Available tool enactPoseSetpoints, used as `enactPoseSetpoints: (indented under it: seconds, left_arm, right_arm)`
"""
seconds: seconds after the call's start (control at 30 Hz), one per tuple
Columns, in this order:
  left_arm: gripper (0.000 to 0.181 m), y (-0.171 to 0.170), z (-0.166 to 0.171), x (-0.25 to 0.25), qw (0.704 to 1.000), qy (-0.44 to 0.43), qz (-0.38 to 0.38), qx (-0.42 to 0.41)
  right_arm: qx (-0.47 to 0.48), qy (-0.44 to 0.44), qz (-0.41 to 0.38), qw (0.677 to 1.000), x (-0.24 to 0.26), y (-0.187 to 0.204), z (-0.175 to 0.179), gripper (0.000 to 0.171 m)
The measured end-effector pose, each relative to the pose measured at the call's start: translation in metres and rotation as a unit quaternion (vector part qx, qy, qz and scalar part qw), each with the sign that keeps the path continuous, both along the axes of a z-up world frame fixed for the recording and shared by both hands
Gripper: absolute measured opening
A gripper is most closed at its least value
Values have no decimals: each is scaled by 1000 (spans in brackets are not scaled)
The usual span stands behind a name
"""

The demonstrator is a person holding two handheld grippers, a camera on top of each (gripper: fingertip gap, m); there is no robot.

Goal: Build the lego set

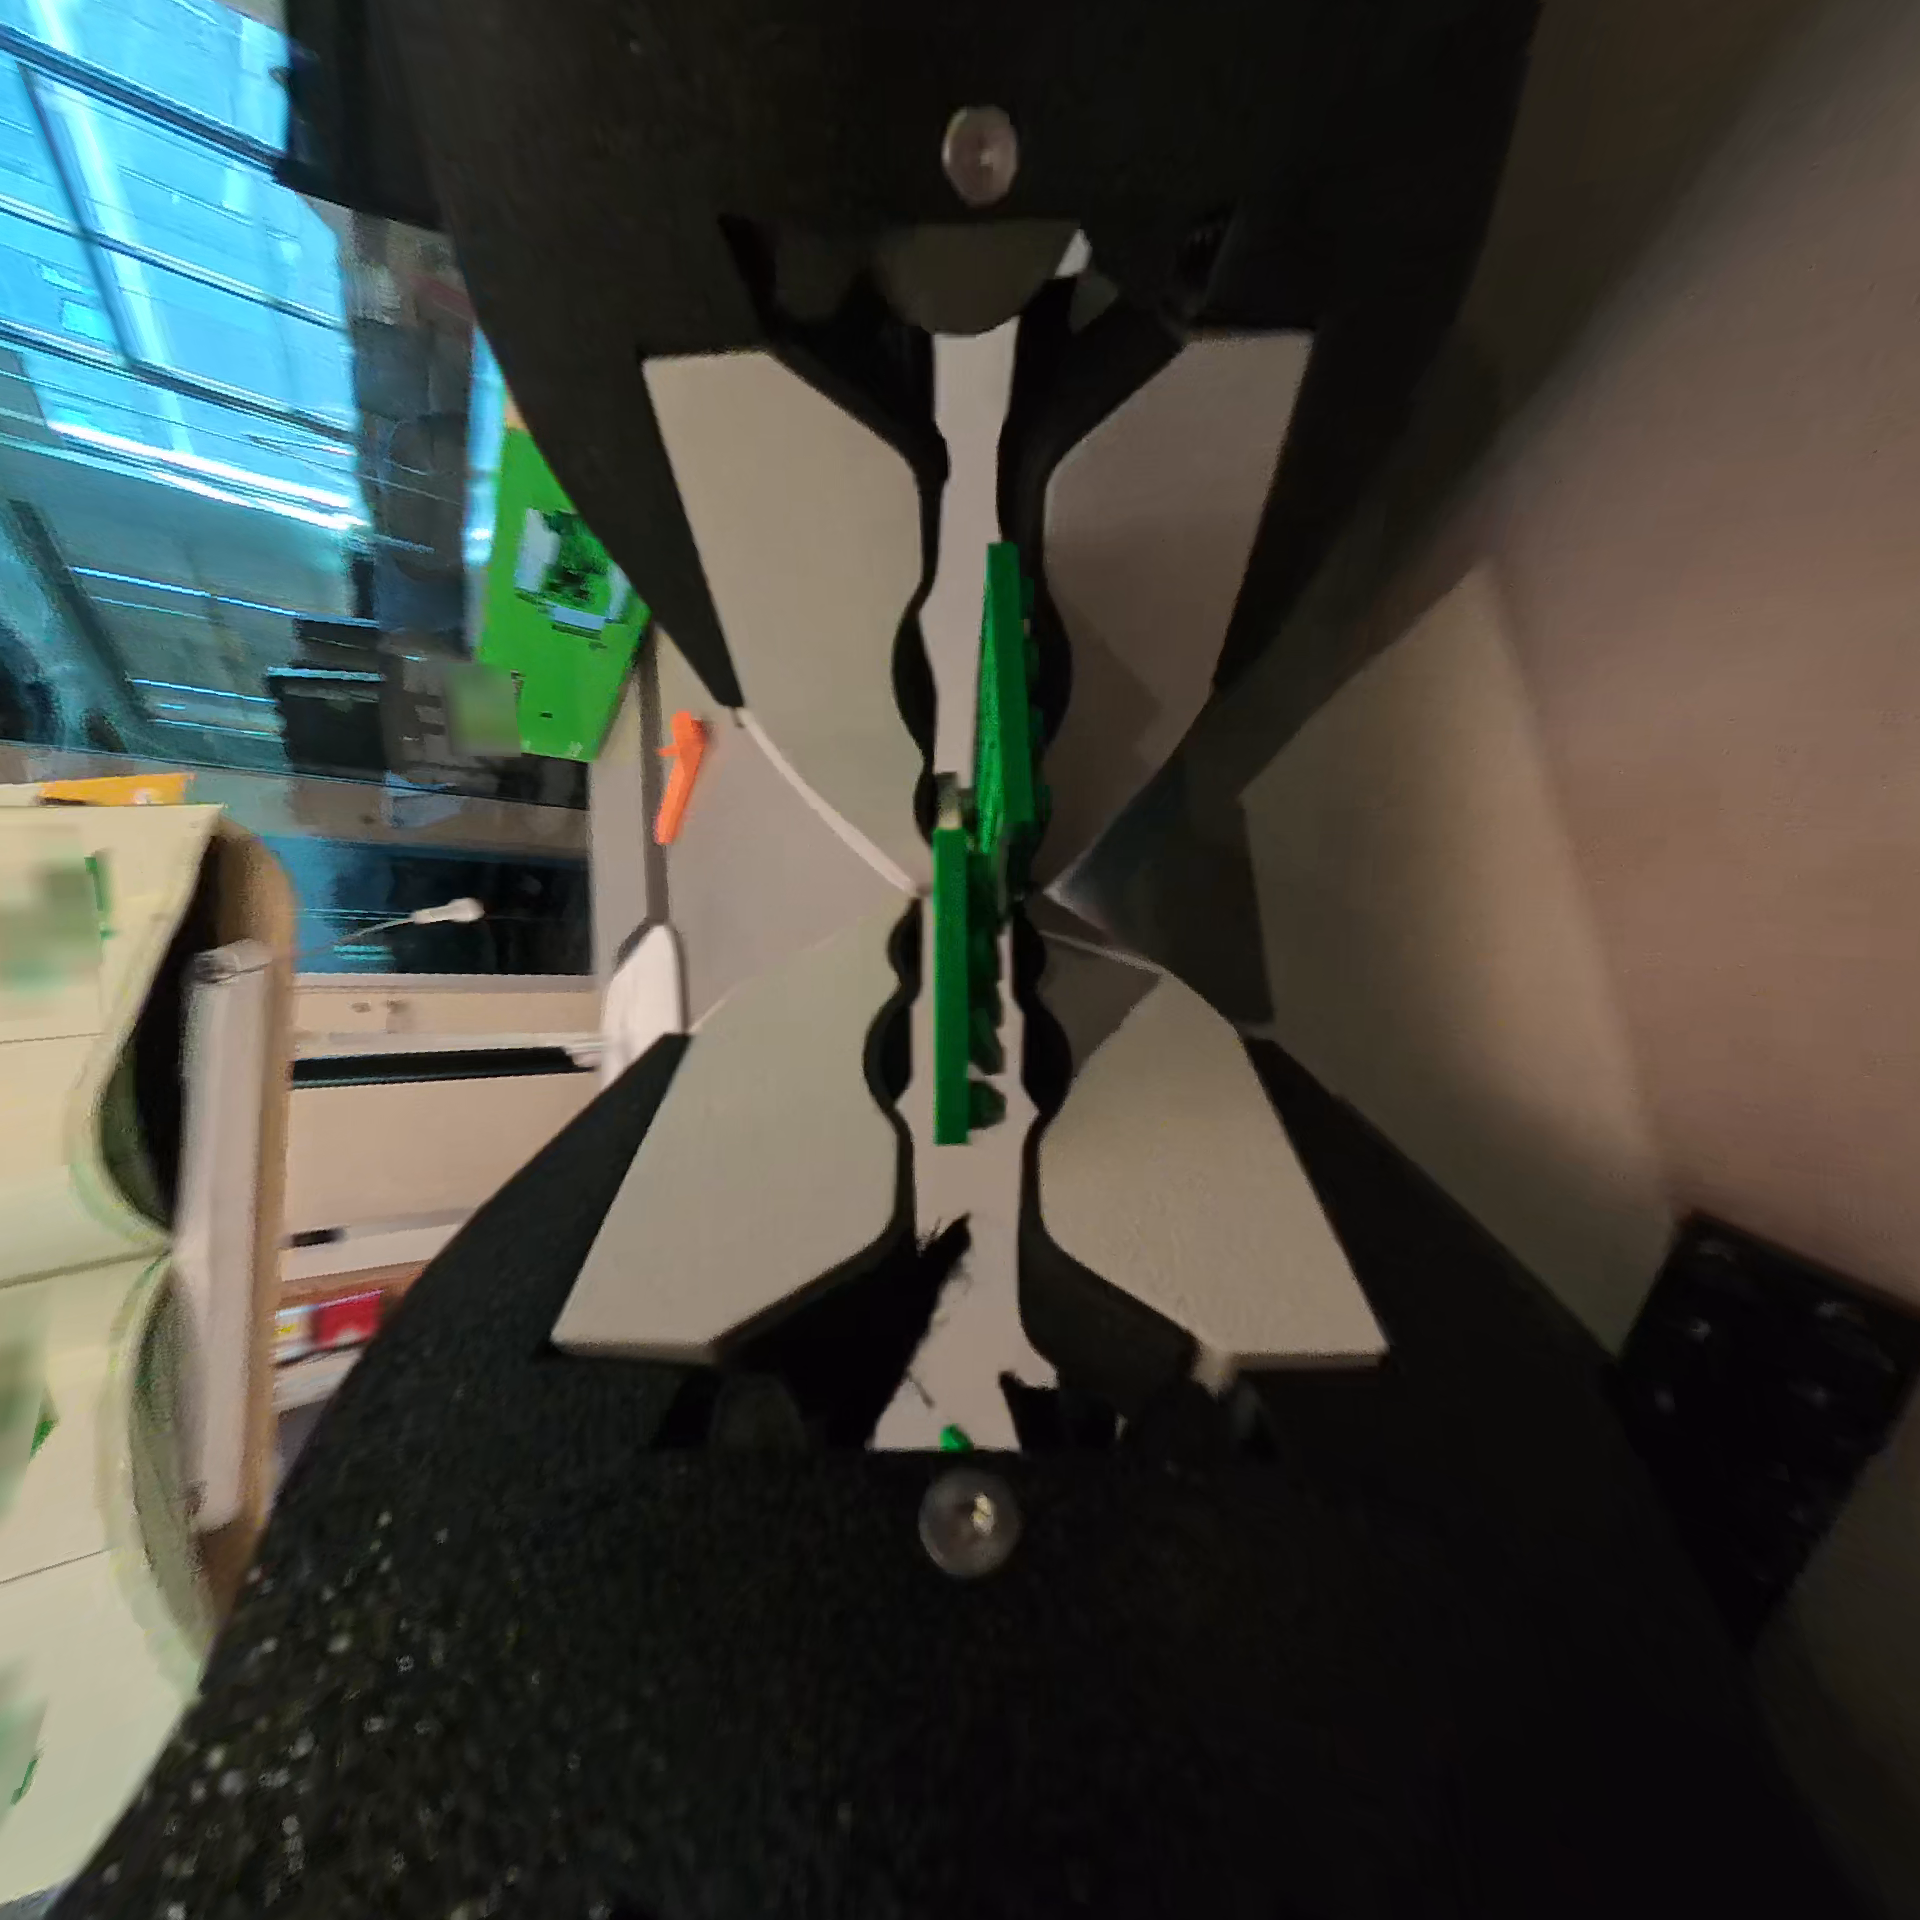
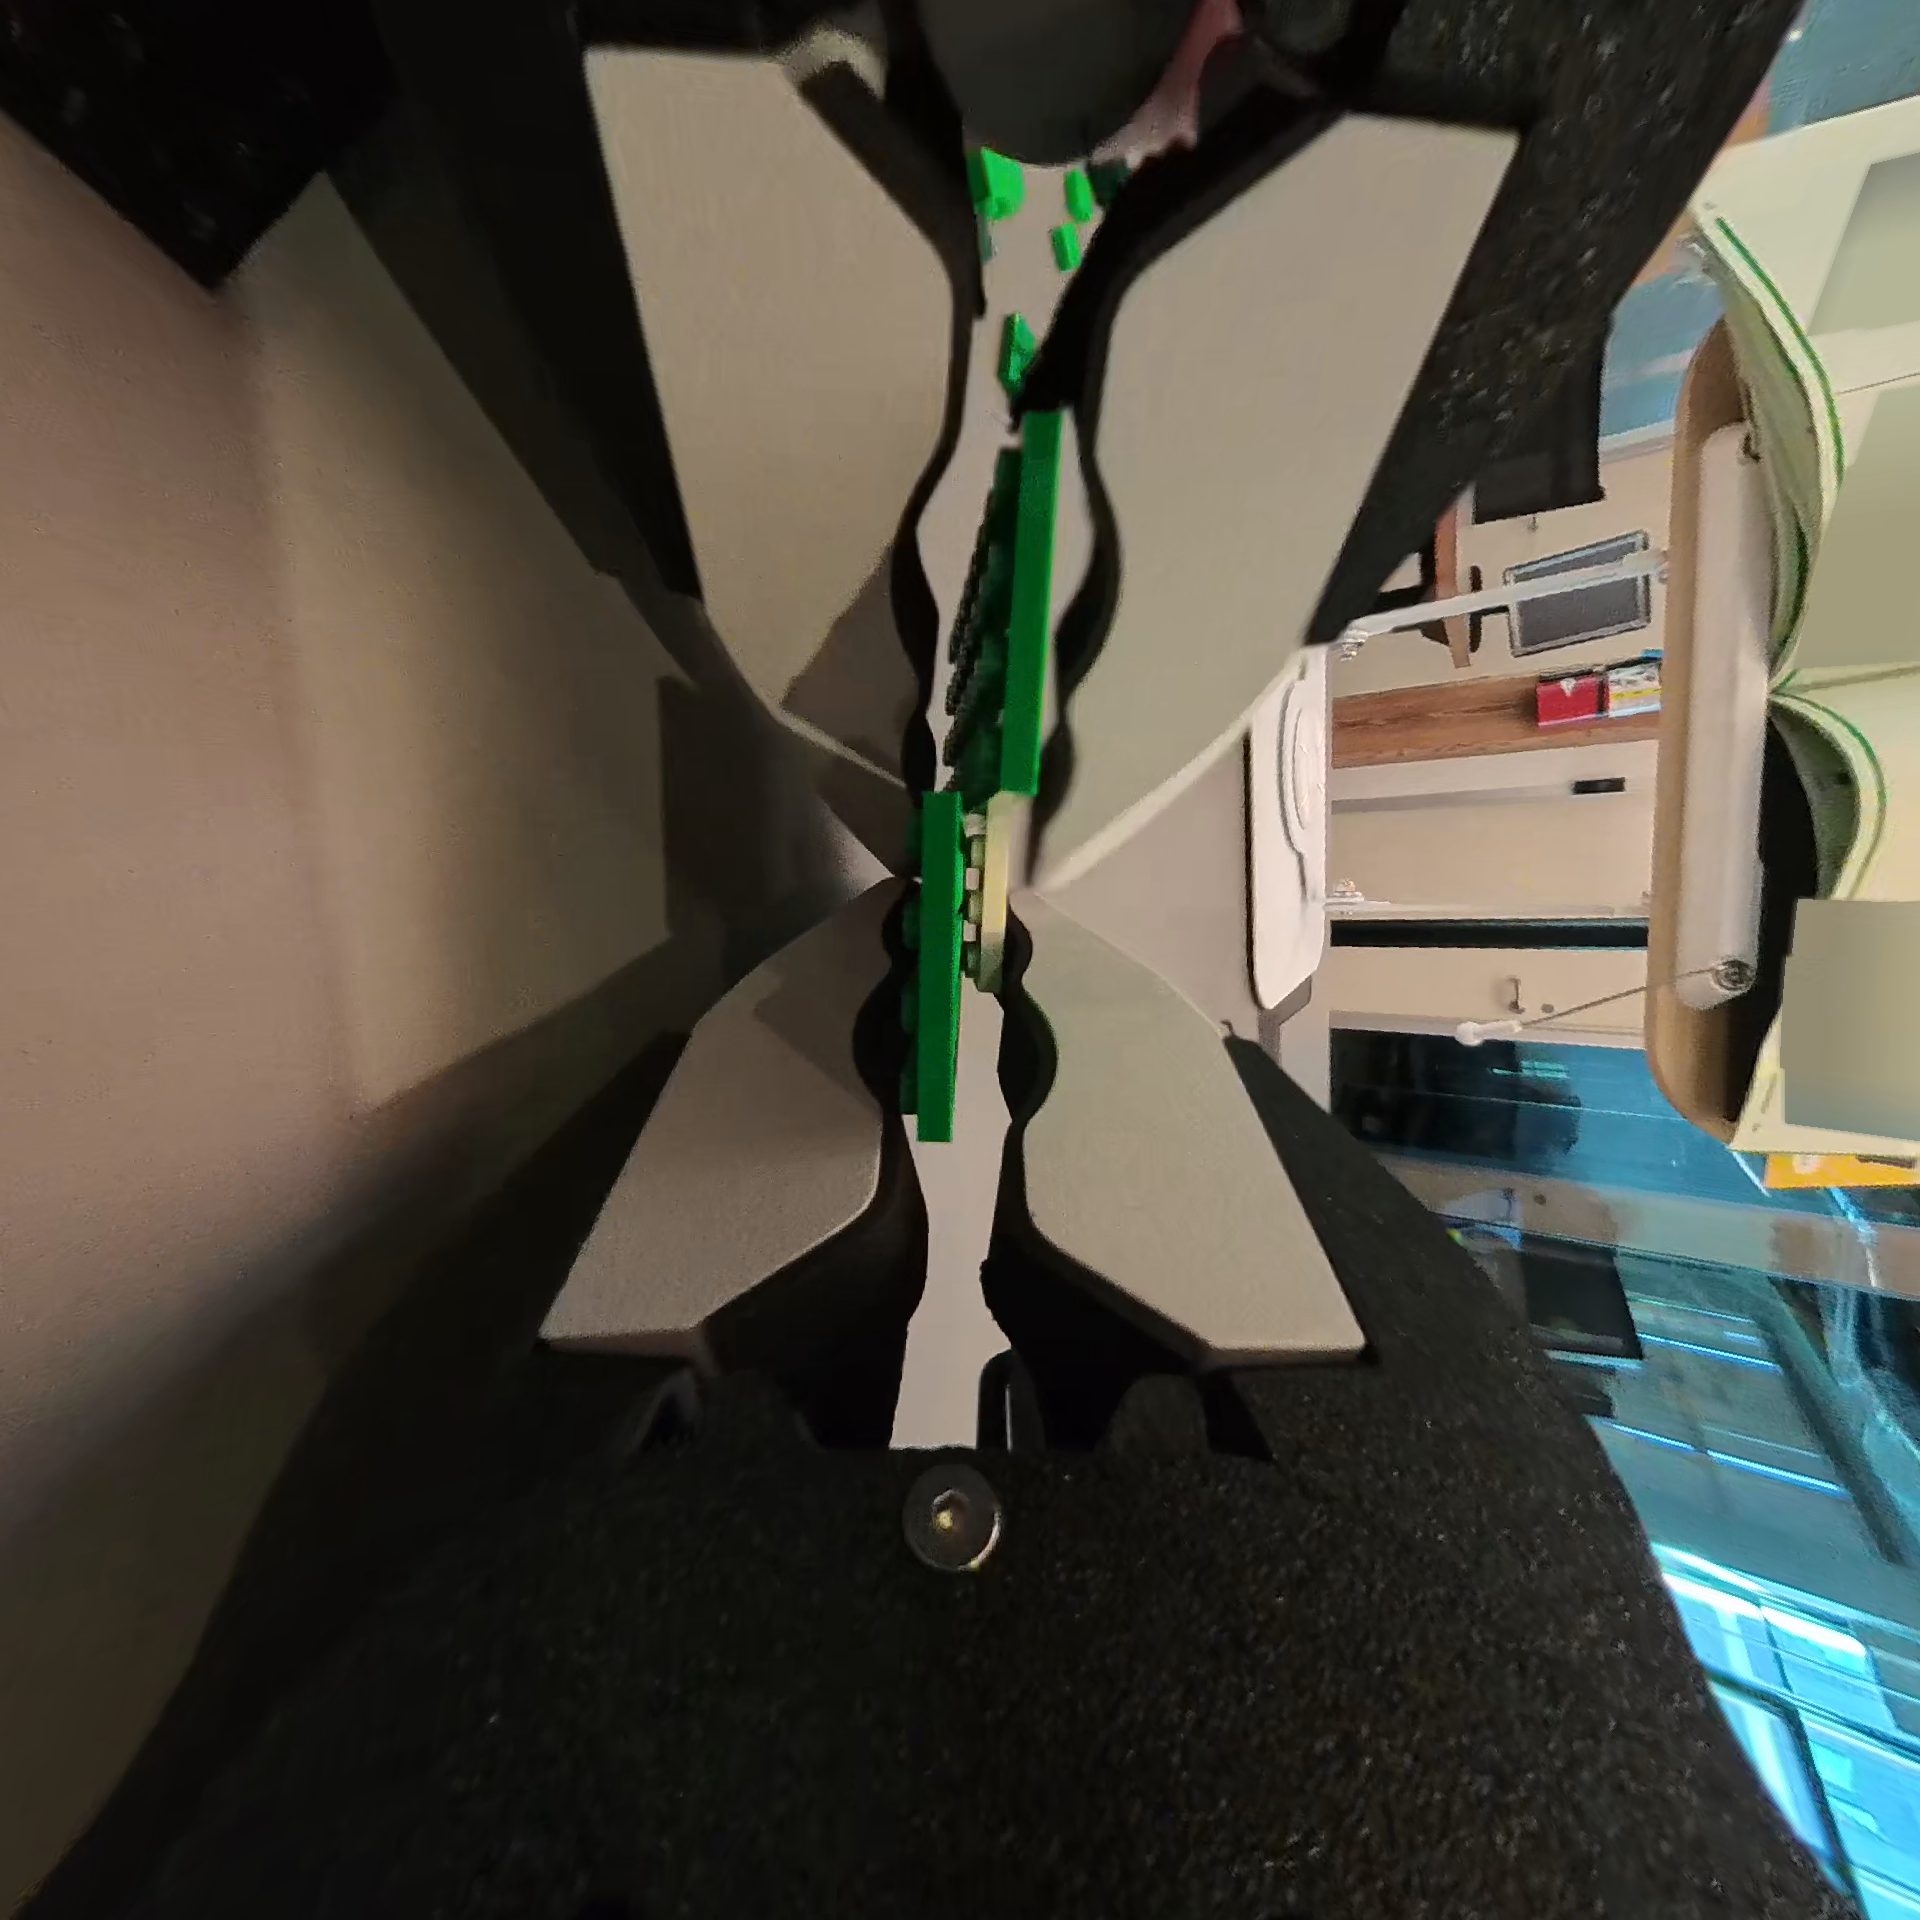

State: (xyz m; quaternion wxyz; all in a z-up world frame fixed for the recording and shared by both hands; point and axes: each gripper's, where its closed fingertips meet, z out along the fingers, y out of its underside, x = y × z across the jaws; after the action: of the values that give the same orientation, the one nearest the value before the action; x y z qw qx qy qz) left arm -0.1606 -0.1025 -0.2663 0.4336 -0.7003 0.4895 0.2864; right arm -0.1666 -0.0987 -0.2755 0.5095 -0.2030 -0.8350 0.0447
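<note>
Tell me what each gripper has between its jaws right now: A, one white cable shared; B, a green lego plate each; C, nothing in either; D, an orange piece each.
B: the left gripper is shut on a green lego plate, and the right gripper on another green plate, the two plates overlapping end to end.

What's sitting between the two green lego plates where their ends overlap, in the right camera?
In the right wrist view, a small pale round piece sits at the overlap, against the near green plate held by the right gripper and under the far green plate.
</note>
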Motion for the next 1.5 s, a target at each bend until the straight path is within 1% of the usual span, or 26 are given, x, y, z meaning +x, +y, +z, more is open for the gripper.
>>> enactPoseSetpoints:
  seconds: [0.03, 0.13, 0.27, 0.37, 0.43, 0.5, 0.67, 0.8, 0.9, 1.07, 1.2, 1.37, 1.5]
  left_arm:
    - [23, 2, 2, -1, 1000, 14, 1, 19]
    - [20, 2, 0, 1, 999, 33, -11, 32]
    - [11, 0, 1, 1, 999, 8, -17, 27]
    - [10, -2, -4, 1, 999, -26, -16, -10]
    - [10, -2, -5, 1, 999, -28, -18, -13]
    - [9, -2, -3, 1, 999, -35, -15, -15]
    - [9, -3, -1, 1, 998, -57, -13, -22]
    - [9, -5, -7, -3, 997, -63, -5, -42]
    - [9, -6, -9, -2, 995, -84, -7, -57]
    - [10, -10, -13, 2, 992, -97, -31, -75]
    - [10, -13, -13, 4, 986, -128, -40, -95]
    - [12, -13, -14, 4, 972, -201, -35, -119]
    - [11, -13, -11, 9, 964, -233, -47, -120]
  right_arm:
    - [-6, -4, -2, 1000, 0, 1, -1, 11]
    - [-5, 0, 0, 1000, 1, 2, 0, 11]
    - [-23, -3, 2, 1000, 1, -1, 0, 11]
    - [-44, -20, -4, 999, 1, -3, -4, 11]
    - [-76, -34, -7, 997, 2, -3, -5, 11]
    - [-95, -25, 5, 995, 1, -3, -2, 12]
    - [-144, -4, 70, 987, 6, -10, 4, 14]
    - [-144, 16, 113, 983, 10, -15, 8, 15]
    - [-131, 19, 118, 984, 10, -16, 7, 12]
    - [-158, -18, 123, 980, 14, -20, 3, 10]
    - [-191, -47, 120, 973, 15, -22, 3, 10]
    - [-238, -77, 116, 961, 13, -21, 3, 10]
    - [-289, -109, 120, 943, 14, -23, 2, 10]
